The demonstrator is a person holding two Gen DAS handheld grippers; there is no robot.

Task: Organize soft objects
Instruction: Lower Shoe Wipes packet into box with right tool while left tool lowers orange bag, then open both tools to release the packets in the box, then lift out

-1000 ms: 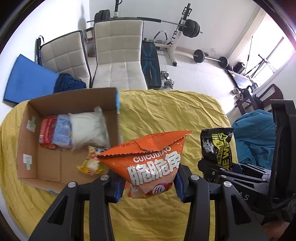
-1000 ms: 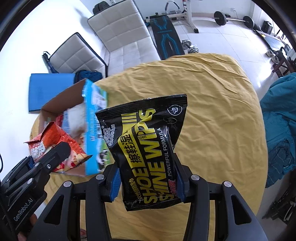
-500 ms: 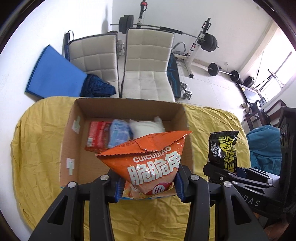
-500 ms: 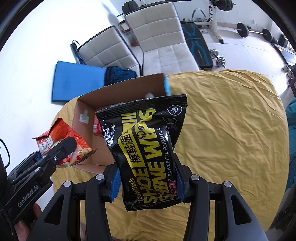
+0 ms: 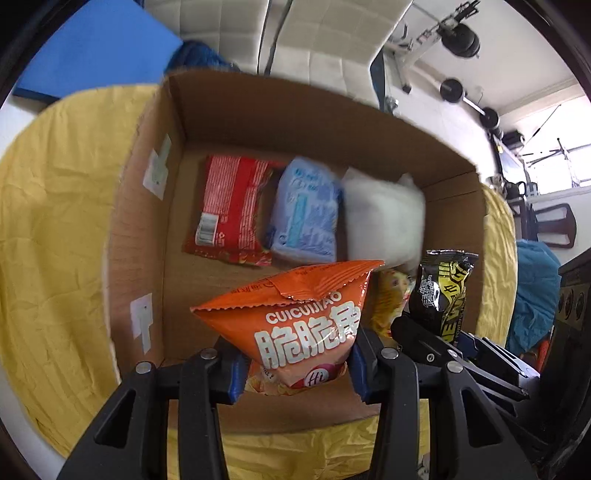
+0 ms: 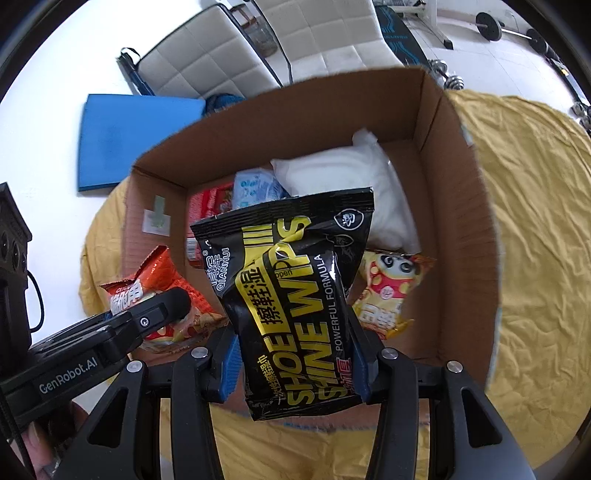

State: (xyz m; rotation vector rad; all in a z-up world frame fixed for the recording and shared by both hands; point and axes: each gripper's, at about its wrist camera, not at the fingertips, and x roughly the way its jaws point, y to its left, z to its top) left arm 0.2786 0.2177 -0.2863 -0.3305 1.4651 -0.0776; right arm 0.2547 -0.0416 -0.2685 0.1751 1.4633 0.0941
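My left gripper (image 5: 295, 373) is shut on an orange snack bag (image 5: 295, 325) and holds it above the near part of an open cardboard box (image 5: 295, 114). My right gripper (image 6: 295, 369) is shut on a black and yellow shoe wipes pack (image 6: 291, 291) and holds it over the same box (image 6: 469, 221). Inside the box lie a red packet (image 5: 229, 210), a light blue pack (image 5: 303, 218), a white soft pack (image 5: 384, 218) and a yellow panda snack bag (image 6: 391, 291). The wipes pack (image 5: 443, 291) shows at the right of the left wrist view; the orange bag (image 6: 147, 284) shows at the left of the right wrist view.
The box stands on a table under a crumpled yellow cloth (image 6: 535, 221). Two white padded chairs (image 6: 258, 48), a blue mat (image 6: 129, 133) and gym weights (image 6: 517, 29) stand beyond the table. A teal cloth (image 5: 535, 295) lies at the right.
Both grippers have moved forward and down toward the box with their packs. The box now fills both views and its contents lie right under the held packs.
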